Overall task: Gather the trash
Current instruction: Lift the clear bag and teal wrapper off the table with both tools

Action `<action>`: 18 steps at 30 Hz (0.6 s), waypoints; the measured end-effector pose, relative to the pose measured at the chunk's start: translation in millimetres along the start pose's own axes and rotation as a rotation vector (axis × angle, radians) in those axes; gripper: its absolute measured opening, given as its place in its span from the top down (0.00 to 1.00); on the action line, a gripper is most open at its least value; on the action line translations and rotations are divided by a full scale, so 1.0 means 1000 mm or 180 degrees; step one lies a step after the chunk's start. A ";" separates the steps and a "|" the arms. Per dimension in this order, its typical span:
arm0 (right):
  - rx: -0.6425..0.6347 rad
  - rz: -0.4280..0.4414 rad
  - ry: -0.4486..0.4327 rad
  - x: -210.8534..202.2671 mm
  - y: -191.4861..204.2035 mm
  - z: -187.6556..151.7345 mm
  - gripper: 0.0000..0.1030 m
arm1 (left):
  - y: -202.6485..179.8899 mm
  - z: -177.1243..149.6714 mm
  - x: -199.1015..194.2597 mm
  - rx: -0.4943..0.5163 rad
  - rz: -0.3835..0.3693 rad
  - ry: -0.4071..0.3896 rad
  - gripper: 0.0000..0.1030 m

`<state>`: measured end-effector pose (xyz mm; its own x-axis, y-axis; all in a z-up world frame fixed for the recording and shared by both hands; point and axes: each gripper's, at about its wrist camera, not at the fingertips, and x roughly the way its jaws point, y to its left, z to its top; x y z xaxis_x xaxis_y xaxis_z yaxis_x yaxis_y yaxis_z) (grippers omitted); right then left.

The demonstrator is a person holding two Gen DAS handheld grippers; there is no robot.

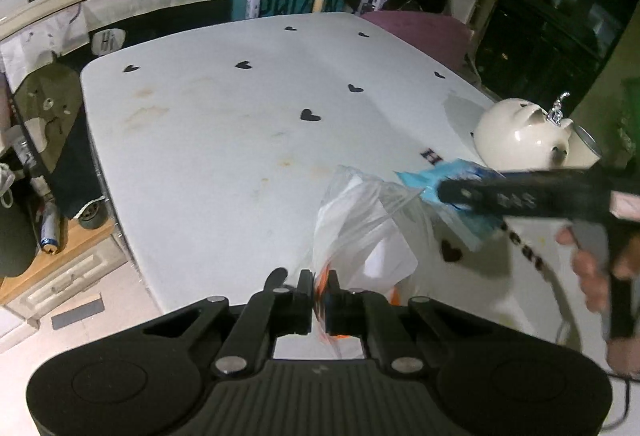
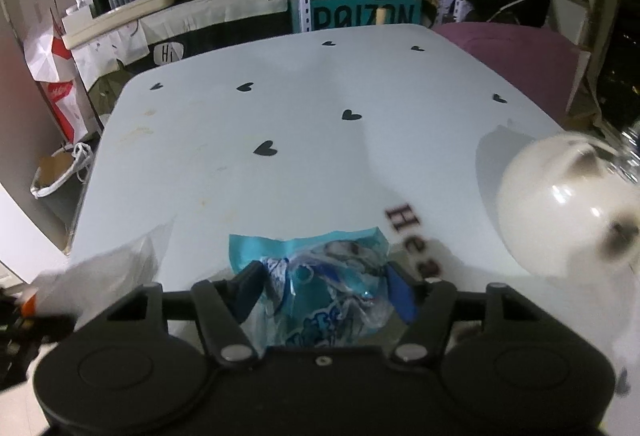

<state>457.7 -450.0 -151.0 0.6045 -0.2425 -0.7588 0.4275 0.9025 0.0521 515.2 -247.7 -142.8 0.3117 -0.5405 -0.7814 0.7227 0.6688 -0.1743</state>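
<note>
**Blue wrapper and clear bag, one in each tool**

Clear plastic fills the space just ahead of the left tool (image 1: 319,292): a thin bag (image 1: 360,224) with white paper inside and an orange patch low down. The tool's two fingers are pressed almost together on the bag's lower edge, pinching the film between them, and the bag stands up from that pinch over the white tabletop (image 1: 224,140).

The right tool (image 2: 324,286) has its fingers spread partway, with a crumpled blue wrapper (image 2: 320,276) wedged between them. The wrapper touches both fingers and fans out forward past the tips. From the left wrist camera, this tool comes in from the right, and the wrapper (image 1: 436,182) sits just beside the top of the bag; whether the two touch is hard to tell.

Ahead and right of the right tool, a cream piggy bank (image 2: 568,208) stands on the tabletop, blurred and cut off by the frame edge. Dark lettering on the tabletop runs between it and the wrapper, partly hidden behind the fingers. A hand (image 1: 596,276) grips the right tool's handle, only its fingers showing. In the right wrist view the bag (image 2: 108,268) is a blurred pale shape at the tool's left, its holder cut off at the frame edge.
</note>
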 end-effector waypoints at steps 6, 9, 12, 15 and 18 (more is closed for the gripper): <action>0.0046 -0.0045 -0.0061 -0.037 0.006 -0.023 0.37 | 0.000 -0.013 -0.021 -0.0089 0.0058 -0.0044 0.95; 0.0085 -0.0032 -0.0077 -0.053 0.009 -0.034 0.37 | 0.003 -0.022 -0.032 -0.0183 0.0087 -0.0041 0.95; 0.0098 -0.0031 -0.0099 -0.069 0.015 -0.044 0.38 | 0.008 -0.032 -0.045 -0.0320 0.0117 -0.0055 0.95; 0.0062 -0.0037 -0.0126 -0.084 0.023 -0.053 0.38 | 0.011 -0.041 -0.059 -0.0424 0.0143 -0.0095 0.95; 0.0031 -0.0060 -0.0165 -0.098 0.033 -0.062 0.38 | 0.014 -0.051 -0.073 -0.0487 0.0171 -0.0127 0.95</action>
<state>370.6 -374.7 -115.4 0.6302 -0.2779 -0.7250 0.4455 0.8942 0.0445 471.1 -172.7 -118.9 0.3738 -0.5199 -0.7681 0.6031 0.7654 -0.2246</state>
